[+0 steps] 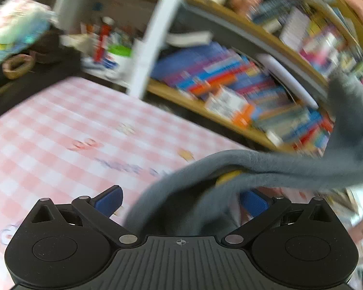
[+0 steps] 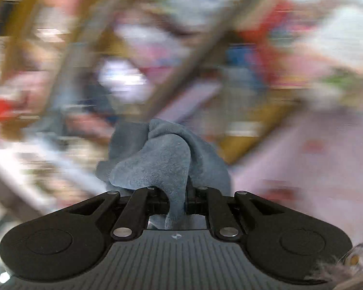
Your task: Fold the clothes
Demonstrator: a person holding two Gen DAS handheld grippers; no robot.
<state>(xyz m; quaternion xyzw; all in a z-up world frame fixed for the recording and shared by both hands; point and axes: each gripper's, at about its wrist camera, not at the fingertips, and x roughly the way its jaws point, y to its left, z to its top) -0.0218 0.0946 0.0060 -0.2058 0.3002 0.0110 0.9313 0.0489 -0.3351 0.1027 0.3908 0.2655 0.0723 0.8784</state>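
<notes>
A grey-blue fleece garment (image 1: 273,169) hangs in the air across the left wrist view, stretching up to the right. My left gripper (image 1: 181,203) is open, its blue fingers (image 1: 109,200) wide apart, with the cloth draped between them and over the right one. A small yellow patch (image 1: 227,177) shows in the folds. In the right wrist view my right gripper (image 2: 177,200) is shut on a bunched part of the same garment (image 2: 162,159), which bulges above the closed jaws. That view is heavily blurred.
A table with a pink and white checked cloth (image 1: 60,133) lies below the left gripper. Wooden shelves of colourful books (image 1: 242,84) stand behind it. A white post (image 1: 155,36) and cluttered bottles (image 1: 104,41) are at the back left.
</notes>
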